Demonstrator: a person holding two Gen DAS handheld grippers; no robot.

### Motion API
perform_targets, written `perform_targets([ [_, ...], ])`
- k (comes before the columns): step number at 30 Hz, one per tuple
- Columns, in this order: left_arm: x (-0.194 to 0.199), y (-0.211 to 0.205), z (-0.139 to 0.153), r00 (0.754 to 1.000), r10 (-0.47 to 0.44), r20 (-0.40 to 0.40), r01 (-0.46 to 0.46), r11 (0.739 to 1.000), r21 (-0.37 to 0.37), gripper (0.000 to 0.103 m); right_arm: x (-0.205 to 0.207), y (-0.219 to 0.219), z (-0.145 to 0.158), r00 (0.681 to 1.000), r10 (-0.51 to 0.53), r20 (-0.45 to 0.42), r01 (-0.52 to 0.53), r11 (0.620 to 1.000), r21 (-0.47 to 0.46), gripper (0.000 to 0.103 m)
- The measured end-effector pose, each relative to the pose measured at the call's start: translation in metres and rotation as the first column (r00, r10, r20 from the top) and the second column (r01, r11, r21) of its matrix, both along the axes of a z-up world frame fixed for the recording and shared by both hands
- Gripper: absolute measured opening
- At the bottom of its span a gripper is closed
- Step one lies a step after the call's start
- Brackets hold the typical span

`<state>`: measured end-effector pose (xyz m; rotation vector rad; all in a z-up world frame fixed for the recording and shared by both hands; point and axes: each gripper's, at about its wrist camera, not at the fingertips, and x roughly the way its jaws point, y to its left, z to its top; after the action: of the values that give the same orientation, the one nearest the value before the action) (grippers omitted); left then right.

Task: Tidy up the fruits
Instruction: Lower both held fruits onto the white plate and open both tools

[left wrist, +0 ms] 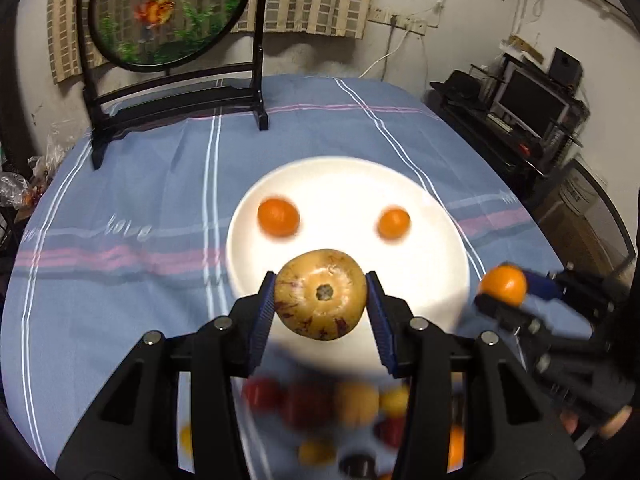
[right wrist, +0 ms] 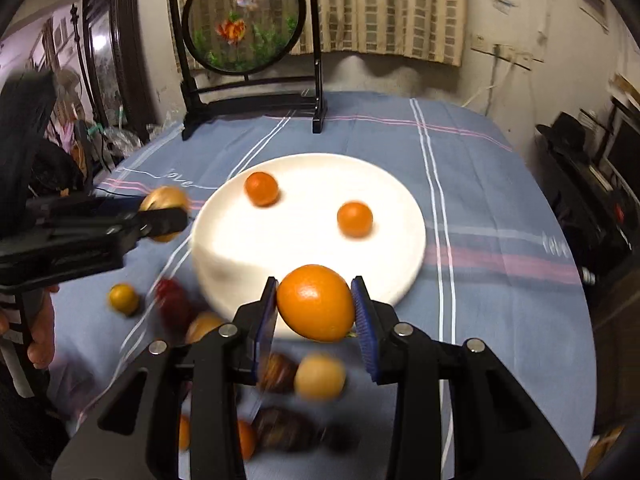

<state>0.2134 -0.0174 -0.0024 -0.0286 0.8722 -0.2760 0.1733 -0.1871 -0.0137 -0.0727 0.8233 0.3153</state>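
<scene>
Fingers [left wrist: 374, 300] down-tilted, gripping fruit [left wrist: 320, 294]

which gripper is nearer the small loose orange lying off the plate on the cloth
Left. The left gripper hangs just above the small orange; the right gripper is farther off, beside the plate.

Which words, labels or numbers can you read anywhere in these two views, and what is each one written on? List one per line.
"love": white script woven into the blue striped tablecloth, on the band left of the white plate.
"love": the same word in the right wrist view, beyond the plate.
Script on the tablecloth band at the right side: blurred, unreadable.
Papers on the back wall: too small to read.
</scene>
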Motion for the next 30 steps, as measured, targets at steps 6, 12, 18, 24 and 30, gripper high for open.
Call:
perform_targets([
  [6, 0.078, -0.033, -0.019, 0.996, -0.011, -0.084, 0.01, 1.0, -0.011, 0.045, 0.068, 0.002, -0.03, 0.993, -0.019, -0.114, 0.018, 1.0, -0.011, 0.037],
  [12, 0.112, -0.044, -0.039, 0.992, -0.001, -0.125, 0.004, 1.0, 0.016, 0.045, 0.085, -0.006, -0.046, 0.99, -0.07, -0.126, 0.066, 0.997, -0.037, 0.037],
  [18, 0.126, -0.05, -0.039, 0.994, 0.001, -0.109, 0.002, 1.0, 0.027, 0.07, 0.099, -0.003, -0.054, 0.988, -0.093, -0.121, 0.083, 0.993, -0.083, 0.055],
  [24, 0.088, -0.019, 0.001, 0.999, 0.013, -0.029, -0.014, 0.999, -0.04, 0.071, 0.066, -0.011, -0.028, 0.993, -0.1, -0.066, 0.092, 0.988, -0.122, 0.062],
  [30, -0.001, 0.024, 0.023, 0.998, 0.04, 0.046, -0.036, 0.996, -0.083, 0.08, 0.001, -0.031, -0.008, 0.992, -0.098, -0.085, 0.098, 0.995, -0.008, 0.066],
])
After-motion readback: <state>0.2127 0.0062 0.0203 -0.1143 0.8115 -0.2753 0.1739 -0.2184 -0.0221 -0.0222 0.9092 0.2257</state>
